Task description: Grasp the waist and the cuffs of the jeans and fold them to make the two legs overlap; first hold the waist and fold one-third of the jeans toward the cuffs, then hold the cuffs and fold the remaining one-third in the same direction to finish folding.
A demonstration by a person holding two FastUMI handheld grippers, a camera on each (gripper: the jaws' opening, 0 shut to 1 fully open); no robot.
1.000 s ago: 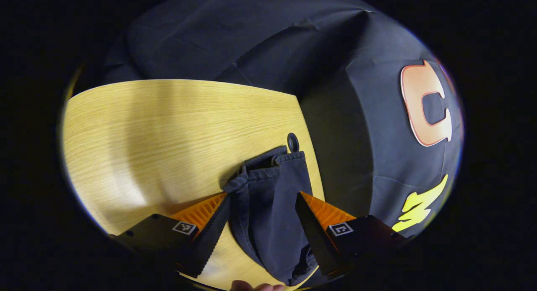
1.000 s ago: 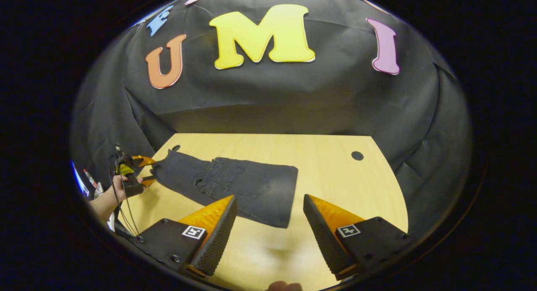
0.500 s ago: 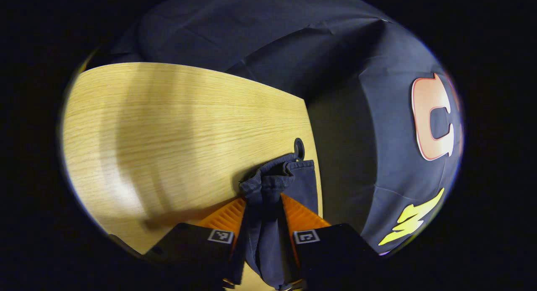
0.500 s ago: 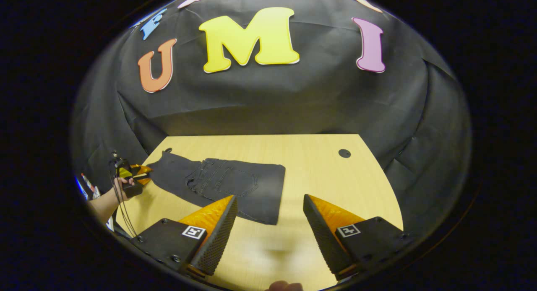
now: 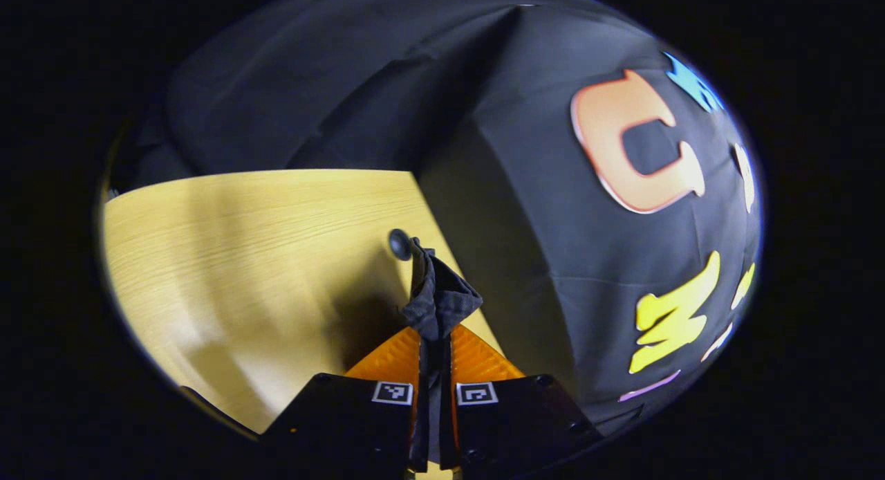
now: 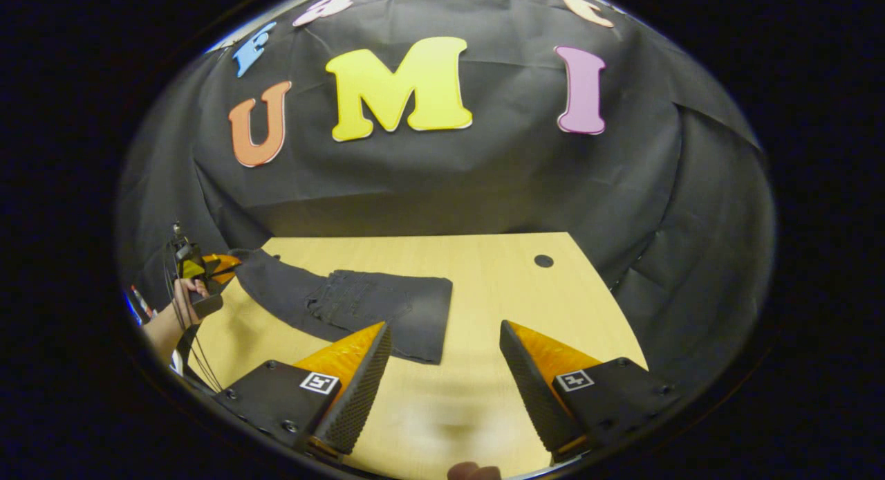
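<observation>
Dark jeans (image 6: pixel 373 303) lie on the wooden table (image 6: pixel 484 293), legs overlapped, with the waist part folded over near the middle. Their cuff end rises off the table at the far left, where my left gripper (image 6: pixel 221 265) holds it in a person's hand (image 6: pixel 181 297). In the left gripper view the bunched cuffs (image 5: pixel 438 297) stick up between the fingers of my left gripper (image 5: pixel 435 338), which is shut on them. My right gripper (image 6: pixel 444 328) hovers open above the table's near side, just right of the jeans' folded edge, with nothing between its fingers.
A round cable hole (image 6: pixel 543 261) sits in the table's far right part, and another hole (image 5: pixel 399 245) lies just behind the held cuffs. Black cloth walls close in the table on the far side and both ends. Bare wood (image 5: pixel 242 259) stretches left of the cuffs.
My left gripper closed on the cuffs and lifted them off the table while turning. The right gripper stayed open and drew back a little from the jeans.
</observation>
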